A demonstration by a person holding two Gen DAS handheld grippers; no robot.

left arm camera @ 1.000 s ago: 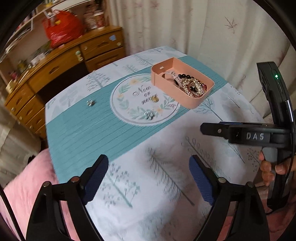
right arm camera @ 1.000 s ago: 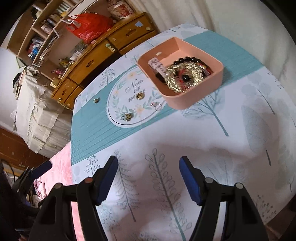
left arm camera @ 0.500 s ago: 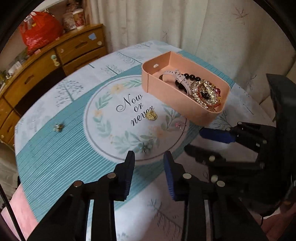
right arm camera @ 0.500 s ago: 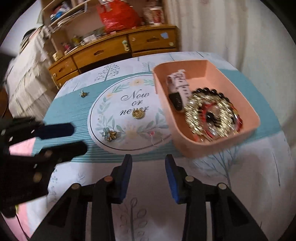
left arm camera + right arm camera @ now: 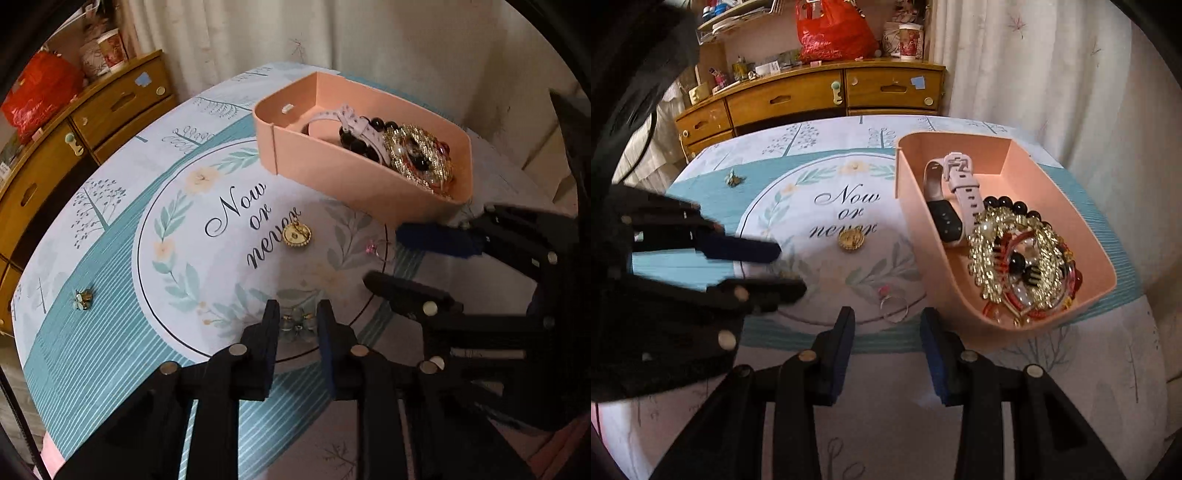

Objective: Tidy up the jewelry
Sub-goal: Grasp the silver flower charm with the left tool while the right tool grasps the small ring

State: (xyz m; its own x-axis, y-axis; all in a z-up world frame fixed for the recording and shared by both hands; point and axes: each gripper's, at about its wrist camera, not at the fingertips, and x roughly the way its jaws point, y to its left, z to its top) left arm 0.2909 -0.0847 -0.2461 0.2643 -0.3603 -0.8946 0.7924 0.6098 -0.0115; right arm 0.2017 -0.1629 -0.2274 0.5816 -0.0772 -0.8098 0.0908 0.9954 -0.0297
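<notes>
A pink tray [image 5: 354, 181] [image 5: 964, 306] holds a watch [image 5: 955, 199], black beads and gold jewelry [image 5: 1015, 258]. On the printed cloth lie a gold pendant [image 5: 296, 233] [image 5: 850, 240], a pink-stone ring [image 5: 376, 249] [image 5: 894, 306], a flower brooch [image 5: 297, 322] and a small brooch [image 5: 83, 298] [image 5: 733, 179]. My left gripper [image 5: 295, 317] has its jaws narrowly apart around the flower brooch. My right gripper [image 5: 886, 328] is open, just short of the ring.
A wooden dresser [image 5: 812, 96] with a red bag [image 5: 831, 33] stands beyond the table. Curtains [image 5: 1015, 74] hang behind the tray. The other gripper crosses each view, at the right [image 5: 424, 266] and at the left [image 5: 746, 269].
Both grippers moved forward and down toward the cloth's round print. The left gripper's jaws now flank the flower brooch. The right gripper has come up to the ring and opened a little wider.
</notes>
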